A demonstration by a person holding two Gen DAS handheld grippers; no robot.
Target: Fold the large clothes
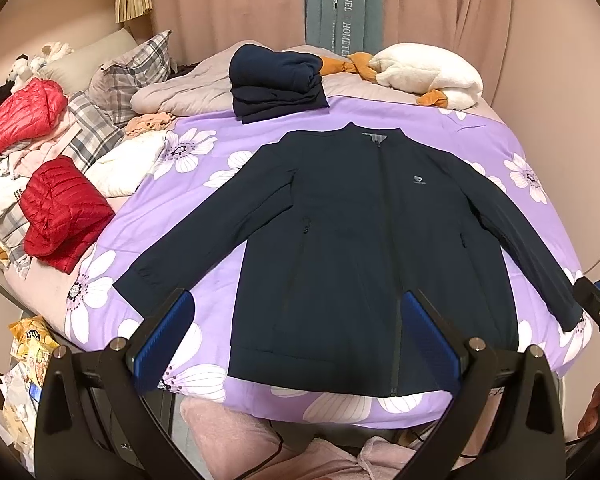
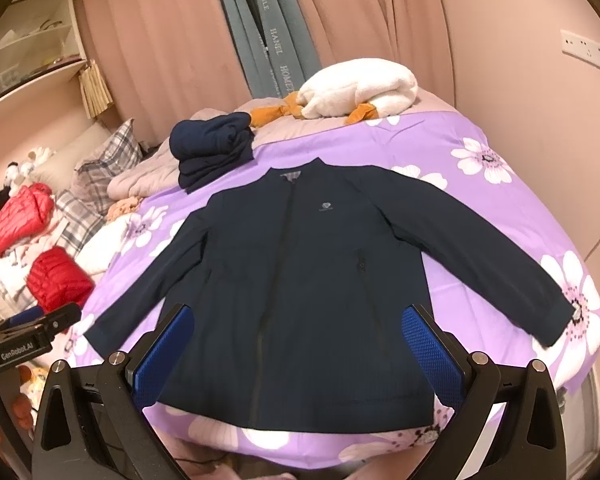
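A dark navy zip jacket [image 1: 340, 240] lies flat, front up, on the purple flowered bedspread [image 1: 160, 208], sleeves spread to both sides, hem toward me. It also shows in the right wrist view [image 2: 300, 272]. My left gripper [image 1: 300, 340] is open and empty, held above the hem near the bed's front edge. My right gripper [image 2: 296, 344] is open and empty, also above the hem. The right gripper's body shows at the right edge of the left wrist view [image 1: 598, 312]; the left gripper's body shows at the left edge of the right wrist view [image 2: 24, 340].
A folded navy pile [image 1: 276, 80] sits behind the jacket's collar. A white plush goose [image 1: 428, 72] lies at the back right. Red down jackets [image 1: 64, 212], plaid pillows [image 1: 132, 72] and loose clothes crowd the left side. Pink curtains [image 1: 440, 0] hang behind.
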